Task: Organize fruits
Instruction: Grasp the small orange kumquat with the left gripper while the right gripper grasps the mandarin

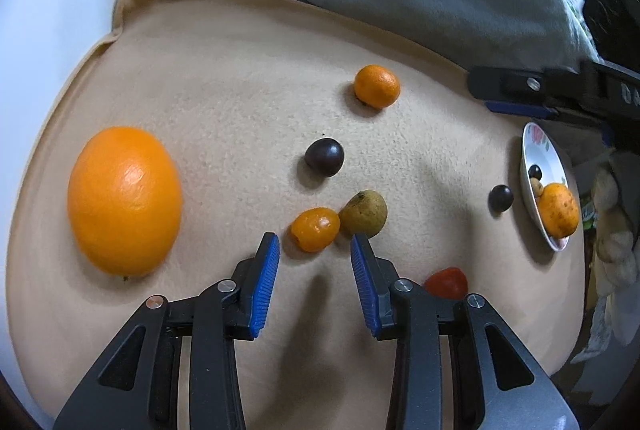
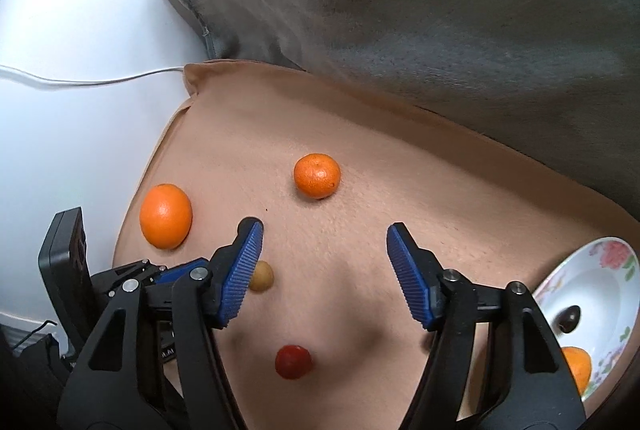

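Inside floral bowl (image 1: 536,146): dark fruit (image 1: 535,172), orange citrus (image 1: 558,208).

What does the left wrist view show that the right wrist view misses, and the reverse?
Only the left wrist view: kumquat, two dark plums on the blanket. Only the right wrist view: nothing among the fruit; just a clearer red fruit. Both: large orange, mandarin, brownish fruit, floral bowl, tan blanket.
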A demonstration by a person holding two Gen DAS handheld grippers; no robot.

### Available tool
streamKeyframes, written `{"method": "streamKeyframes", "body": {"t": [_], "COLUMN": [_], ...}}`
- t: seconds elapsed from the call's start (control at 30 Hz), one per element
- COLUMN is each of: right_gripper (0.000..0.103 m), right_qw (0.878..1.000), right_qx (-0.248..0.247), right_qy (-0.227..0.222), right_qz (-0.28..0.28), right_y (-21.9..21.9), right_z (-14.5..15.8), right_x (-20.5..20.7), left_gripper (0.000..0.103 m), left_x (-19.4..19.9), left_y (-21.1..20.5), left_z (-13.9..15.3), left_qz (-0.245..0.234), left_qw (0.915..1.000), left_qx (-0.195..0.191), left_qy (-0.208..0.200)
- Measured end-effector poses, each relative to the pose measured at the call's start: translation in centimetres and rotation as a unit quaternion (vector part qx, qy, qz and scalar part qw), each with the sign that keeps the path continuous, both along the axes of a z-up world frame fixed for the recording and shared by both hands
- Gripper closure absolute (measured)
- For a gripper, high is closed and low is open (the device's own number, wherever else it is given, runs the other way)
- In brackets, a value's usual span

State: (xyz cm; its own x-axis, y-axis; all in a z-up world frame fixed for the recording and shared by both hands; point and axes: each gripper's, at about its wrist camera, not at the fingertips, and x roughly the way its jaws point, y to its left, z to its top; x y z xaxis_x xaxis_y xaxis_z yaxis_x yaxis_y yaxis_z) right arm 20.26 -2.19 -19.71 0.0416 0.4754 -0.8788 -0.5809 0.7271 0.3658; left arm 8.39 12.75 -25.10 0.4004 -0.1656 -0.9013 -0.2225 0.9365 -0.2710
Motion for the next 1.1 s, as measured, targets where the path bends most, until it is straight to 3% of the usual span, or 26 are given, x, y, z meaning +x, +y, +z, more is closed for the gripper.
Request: {"method": "streamKeyframes", "body": {"t": [0.1,0.43,0.7,0.93,1.03,1.1], "right_gripper": [0.035,0.035,0.039,0.040,0.051,0.052], "right_qw": [1.000,0.999,1.000,1.000,0.999,0.999], "right_qx": [0.005,-0.002,-0.016,-0.030,-0.042,-0.047], "right_qy": [0.009,0.020,0.013,-0.006,-0.011,-0.011], "right_qz": [-0.011,-0.026,-0.024,-0.007,0.001,0.004], "right_y": [0.4,2.7,4.2,5.4,5.7,5.8], "right_z": [-0.5,-2.3,-3.9,-4.4,-4.6,-4.7], "right_x": [0.4,2.4,2.6,1.9,1.8,1.7], "left_gripper": [0.072,0.072,0.079,0.079,0.078,0.078], "left_x": [0.4,1.0,1.1,0.8,1.2,1.1], "left_y": [-0.4,-0.2,0.3,0.7,0.6,0.7], "left_z": [-0.3,-0.9,-0.7,-0.8,-0.7,-0.7], "left_qz": [-0.019,-0.046,-0.056,-0.058,-0.050,-0.052], "left_qw": [0.9998,0.9989,0.9984,0.9983,0.9987,0.9985], "left_qx": [0.005,0.003,-0.004,-0.001,-0.008,-0.012], "left_qy": [0.000,-0.005,-0.009,-0.009,-0.007,-0.008]}}
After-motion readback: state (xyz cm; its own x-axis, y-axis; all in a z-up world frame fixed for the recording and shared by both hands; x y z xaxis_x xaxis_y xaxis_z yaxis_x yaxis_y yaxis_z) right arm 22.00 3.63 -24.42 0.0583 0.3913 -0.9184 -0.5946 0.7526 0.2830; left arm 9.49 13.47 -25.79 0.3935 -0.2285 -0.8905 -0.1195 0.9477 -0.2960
